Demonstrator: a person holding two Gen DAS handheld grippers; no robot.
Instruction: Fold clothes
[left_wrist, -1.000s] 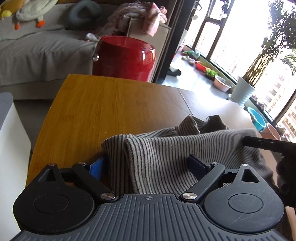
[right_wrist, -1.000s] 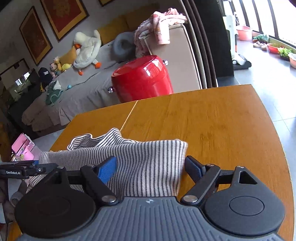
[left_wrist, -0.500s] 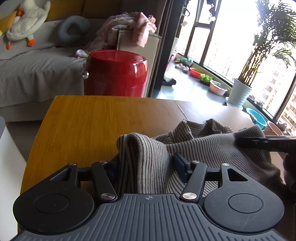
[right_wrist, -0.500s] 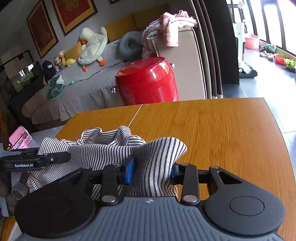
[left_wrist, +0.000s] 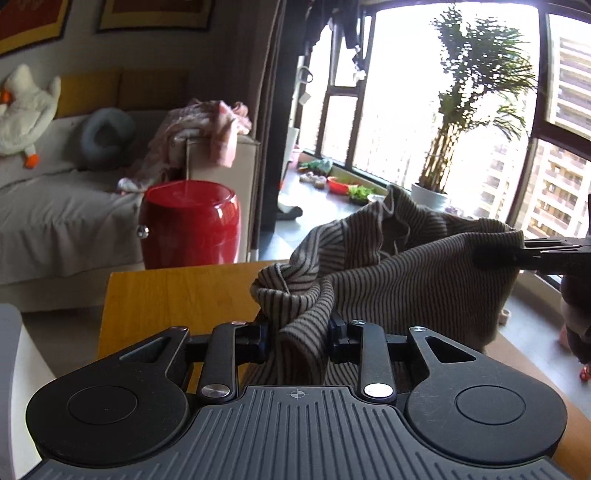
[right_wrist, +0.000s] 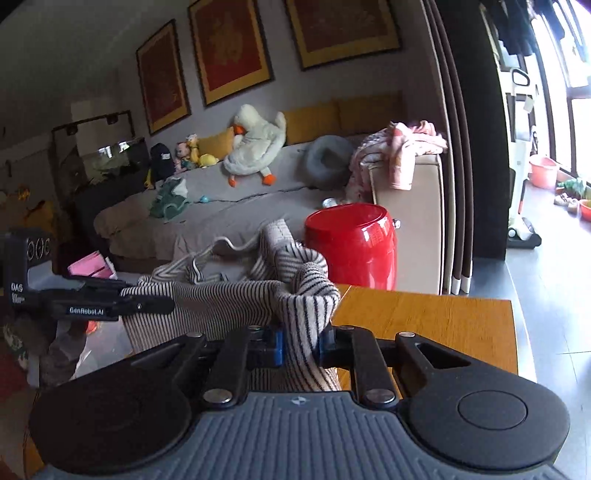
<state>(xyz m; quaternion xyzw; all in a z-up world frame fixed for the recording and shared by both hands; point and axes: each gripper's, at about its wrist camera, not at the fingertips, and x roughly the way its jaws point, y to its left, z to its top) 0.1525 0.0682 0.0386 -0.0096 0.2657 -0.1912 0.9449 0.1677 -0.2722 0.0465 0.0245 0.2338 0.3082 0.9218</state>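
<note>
Folding has barely begun, by my reckoning: the grey-and-black striped knit garment (left_wrist: 417, 266) hangs bunched and slack between the two tools, lifted off the honey-coloured wooden desk (left_wrist: 177, 295) rather than laid out flat on it, and I can make out no neat fold in it. The left tongs (left_wrist: 298, 338) are closing on a gathered wad of one corner, the cloth pinched between their pads; the right tongs (right_wrist: 300, 345) are likewise closing on the opposite corner, with a striped fold squeezed between their blue-faced pads. What remains looks like nearly everything: spread the cloth, bring its edges together, lay it down and square it. As for room, the bare desk stretches ahead of both tools with nothing on it that I can see, so there is open surface to lower the garment onto. Its far edge is near, though, and just beyond it stands a glossy red barrel-shaped stool (right_wrist: 351, 247), close to the far edge. Further off sits a grey-covered sofa (right_wrist: 229, 218), well apart. On the right side the desk edge drops to open floor toward the big windows, so a wide swing that way would carry cloth past the rim.
</note>
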